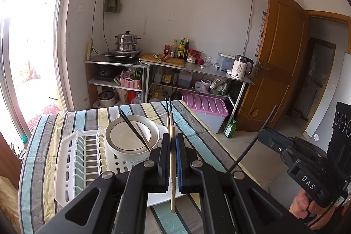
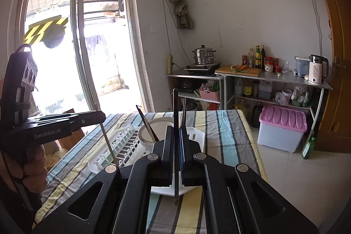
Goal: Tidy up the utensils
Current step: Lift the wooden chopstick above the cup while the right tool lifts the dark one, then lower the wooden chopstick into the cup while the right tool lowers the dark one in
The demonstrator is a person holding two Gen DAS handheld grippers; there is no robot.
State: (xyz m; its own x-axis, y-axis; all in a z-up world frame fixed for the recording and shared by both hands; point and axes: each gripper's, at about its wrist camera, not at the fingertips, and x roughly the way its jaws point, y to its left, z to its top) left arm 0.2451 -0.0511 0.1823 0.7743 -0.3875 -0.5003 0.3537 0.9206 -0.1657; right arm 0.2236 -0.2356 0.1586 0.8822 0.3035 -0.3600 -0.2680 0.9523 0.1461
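Striped cloth in blue, yellow and grey covers the surface (image 1: 197, 124), which fills the lower middle of both views. Nearest the left wrist camera, the left tongs (image 1: 172, 139) are clamped together on a pale wooden chopstick (image 1: 172, 168) that stands almost upright, its lower end hanging below the pads. At the right edge of that frame the right tongs (image 1: 262, 135) show from the side, gripped by a hand (image 1: 303, 206) in the lower right corner, with a thin dark chopstick (image 1: 252, 142) slanting through them. The right wrist view shows those tongs pressed shut on this dark chopstick, which rises straight up the centre of the frame.

Just beyond the tongs a white dish rack (image 1: 72, 155) lies on the cloth, left of centre. A white bowl (image 1: 131, 137) sits in its right half, and a dark chopstick and a pale one (image 1: 133, 131) lean across the bowl's rim. More chopsticks (image 1: 169, 111) stand upright behind the left tongs.

Against the far wall, metal shelves (image 1: 190, 71) carry a steamer pot (image 1: 128, 42), bottles, a cutting board and a white kettle (image 1: 240, 68). A pink-lidded bin (image 1: 208, 109) sits on the floor.
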